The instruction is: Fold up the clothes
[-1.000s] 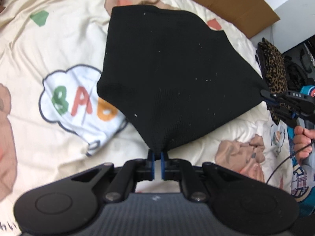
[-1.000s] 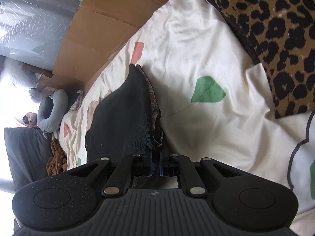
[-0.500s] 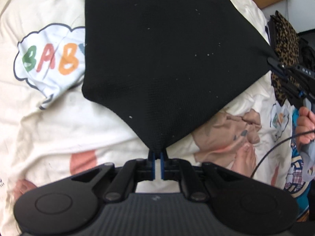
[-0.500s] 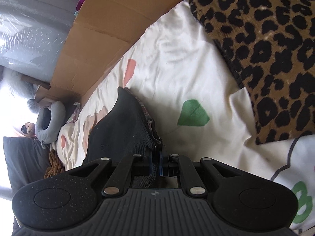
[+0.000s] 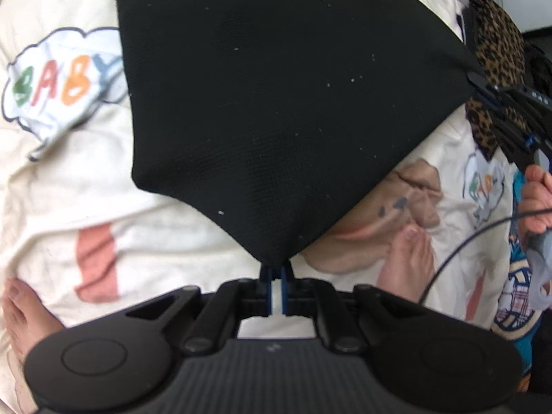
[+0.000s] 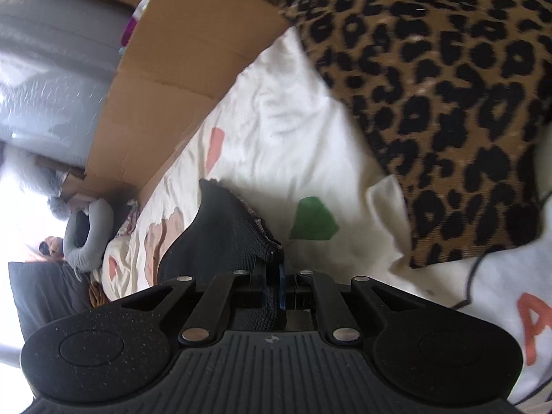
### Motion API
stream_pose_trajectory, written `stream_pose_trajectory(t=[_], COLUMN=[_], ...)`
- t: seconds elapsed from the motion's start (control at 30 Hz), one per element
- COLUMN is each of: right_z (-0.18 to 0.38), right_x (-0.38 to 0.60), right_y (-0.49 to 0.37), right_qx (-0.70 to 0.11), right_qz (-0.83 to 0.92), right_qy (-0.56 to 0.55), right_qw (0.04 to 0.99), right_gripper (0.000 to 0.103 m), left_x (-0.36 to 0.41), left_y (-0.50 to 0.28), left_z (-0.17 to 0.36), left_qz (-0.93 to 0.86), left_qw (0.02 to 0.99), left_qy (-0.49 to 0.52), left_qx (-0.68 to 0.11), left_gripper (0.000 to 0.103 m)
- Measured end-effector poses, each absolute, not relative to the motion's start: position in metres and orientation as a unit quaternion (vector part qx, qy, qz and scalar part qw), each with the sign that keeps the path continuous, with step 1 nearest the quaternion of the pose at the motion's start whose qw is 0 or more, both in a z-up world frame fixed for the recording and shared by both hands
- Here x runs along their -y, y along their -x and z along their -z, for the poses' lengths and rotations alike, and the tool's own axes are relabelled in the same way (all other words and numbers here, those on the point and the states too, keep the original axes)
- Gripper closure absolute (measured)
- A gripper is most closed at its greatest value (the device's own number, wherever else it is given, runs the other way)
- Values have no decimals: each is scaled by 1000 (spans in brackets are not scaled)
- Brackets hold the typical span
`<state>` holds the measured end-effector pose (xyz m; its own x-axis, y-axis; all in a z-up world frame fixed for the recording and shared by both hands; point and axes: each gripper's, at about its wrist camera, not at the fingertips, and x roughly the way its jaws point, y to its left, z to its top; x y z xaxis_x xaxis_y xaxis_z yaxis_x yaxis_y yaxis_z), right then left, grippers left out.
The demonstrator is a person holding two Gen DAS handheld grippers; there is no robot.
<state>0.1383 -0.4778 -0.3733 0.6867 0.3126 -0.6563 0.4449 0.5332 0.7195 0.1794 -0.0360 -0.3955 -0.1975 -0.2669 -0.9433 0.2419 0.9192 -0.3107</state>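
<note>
- Step in hand looked like the carry part of a fold: the black garment [image 5: 276,103] was pinched at two corners and held stretched over the cartoon-print bedsheet [image 5: 69,189], so I'd call the fold itself not yet laid down.
- The left gripper [image 5: 275,270] was clamped tight on the garment's near corner, jaws squeezed nearly together with just the knit fabric between them.
- The right gripper [image 6: 272,269] was the same deal, jaws pressed on another corner, with a bunch of the dark knit piled up right in front of its fingers. From the left wrist view you could see it off at the right edge, with the person's hand [image 5: 538,200] on its handle.
- The cloth fanned out from the left jaws up and across most of the view, pulled taut toward the right gripper, hanging over the sheet, not lying flat on it.
- A leopard-print cushion [image 6: 448,86] sat just beyond the right gripper, close enough to snag, I'd guess.
- Next move, my guess: bring both corners down together onto the far edge, keeping the tension even so the fabric doesn't bunch, then let go.
</note>
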Motion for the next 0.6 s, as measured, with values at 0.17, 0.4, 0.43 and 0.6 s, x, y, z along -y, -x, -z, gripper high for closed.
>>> stream_pose_trajectory(t=[0.17, 0.4, 0.43, 0.6], right_z=[377, 387, 391, 399], right_x=[487, 485, 485, 481], right_y=[-131, -138, -140, -143], right_qx=[-398, -418, -423, -435], right_qz=[57, 69, 75, 90], right_qy=[-478, -448, -445, -435], right_qw=[781, 787, 786, 783], right_gripper=[99, 98, 98, 82], left_x=[50, 52, 51, 49], left_y=[-169, -165, -165, -166], left_z=[401, 422, 422, 416], left_qz=[214, 220, 222, 240], left_qw=[621, 613, 613, 592], left_qy=[11, 23, 21, 0], left_qx=[-754, -758, -758, -769], left_gripper=[99, 98, 98, 97])
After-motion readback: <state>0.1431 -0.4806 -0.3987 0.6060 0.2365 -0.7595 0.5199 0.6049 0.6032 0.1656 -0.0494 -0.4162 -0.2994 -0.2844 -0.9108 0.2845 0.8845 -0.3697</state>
